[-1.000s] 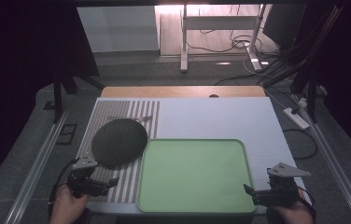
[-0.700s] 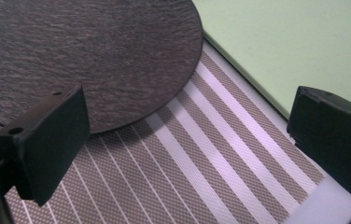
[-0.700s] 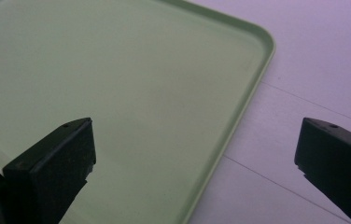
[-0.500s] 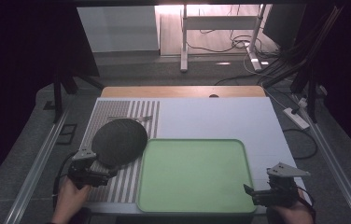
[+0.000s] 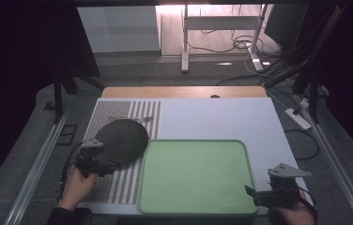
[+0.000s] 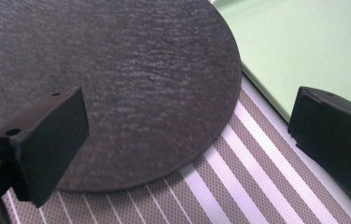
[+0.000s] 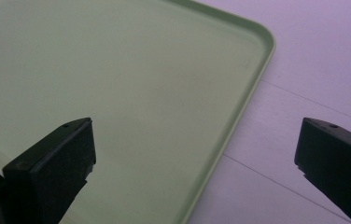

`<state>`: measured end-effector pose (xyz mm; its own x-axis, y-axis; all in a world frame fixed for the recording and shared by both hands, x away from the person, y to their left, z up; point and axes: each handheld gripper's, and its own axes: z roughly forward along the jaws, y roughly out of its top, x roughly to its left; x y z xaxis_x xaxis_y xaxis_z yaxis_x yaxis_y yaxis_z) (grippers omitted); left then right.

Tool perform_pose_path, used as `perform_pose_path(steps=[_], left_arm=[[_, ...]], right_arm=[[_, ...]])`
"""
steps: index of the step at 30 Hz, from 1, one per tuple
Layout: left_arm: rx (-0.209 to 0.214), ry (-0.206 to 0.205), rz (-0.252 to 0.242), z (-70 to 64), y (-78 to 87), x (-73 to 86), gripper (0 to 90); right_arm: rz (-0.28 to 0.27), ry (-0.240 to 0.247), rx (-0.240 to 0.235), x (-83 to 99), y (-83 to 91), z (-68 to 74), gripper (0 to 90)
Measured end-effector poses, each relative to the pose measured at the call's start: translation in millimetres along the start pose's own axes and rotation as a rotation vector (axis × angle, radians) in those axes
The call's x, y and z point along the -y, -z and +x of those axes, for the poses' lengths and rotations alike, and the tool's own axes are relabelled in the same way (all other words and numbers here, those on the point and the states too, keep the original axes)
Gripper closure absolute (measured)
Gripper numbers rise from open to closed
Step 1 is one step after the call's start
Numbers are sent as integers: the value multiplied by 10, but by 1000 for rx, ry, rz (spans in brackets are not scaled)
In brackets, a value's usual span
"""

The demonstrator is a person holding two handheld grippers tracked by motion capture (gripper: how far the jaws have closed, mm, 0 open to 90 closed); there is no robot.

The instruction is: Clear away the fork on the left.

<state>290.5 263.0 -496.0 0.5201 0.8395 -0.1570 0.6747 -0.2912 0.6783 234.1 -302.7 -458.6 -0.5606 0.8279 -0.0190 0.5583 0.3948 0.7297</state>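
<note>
A round, dark slate-like plate (image 5: 123, 138) (image 6: 117, 88) lies flat on the striped mat (image 5: 118, 187) at the table's left. My left gripper (image 5: 100, 165) (image 6: 187, 144) hovers open at the plate's near edge, one jaw over the plate, the other over the stripes. A pale green tray (image 5: 194, 176) (image 7: 131, 93) sits empty at the table's front centre, its left rim next to the plate. My right gripper (image 5: 254, 194) (image 7: 194, 172) stands open at the tray's near right corner, the jaws straddling its rim.
The white tabletop (image 5: 221, 119) stretches behind and right of the tray. A thin metal piece (image 5: 141, 119) lies on the stripes behind the plate. A power strip (image 5: 297, 117) and cables lie off the table's right edge.
My left gripper has moved forward and to the right, up to the plate's near edge. The right gripper has stayed in place.
</note>
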Motion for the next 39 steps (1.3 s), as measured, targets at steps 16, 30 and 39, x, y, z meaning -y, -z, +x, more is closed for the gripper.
perform_pose_path(steps=[16, 30, 39], left_arm=[[-28, -2, 21, 225, -248, -297, 0], [-80, -7, 31, 472, -449, -569, 0], [-81, -11, 52, 628, -604, -733, 0]], right_arm=[[8, -1, -2, -2, -10, -3, 0], [20, 0, -3, -5, -19, -4, 0], [24, 1, -4, -5, -24, -5, 0]])
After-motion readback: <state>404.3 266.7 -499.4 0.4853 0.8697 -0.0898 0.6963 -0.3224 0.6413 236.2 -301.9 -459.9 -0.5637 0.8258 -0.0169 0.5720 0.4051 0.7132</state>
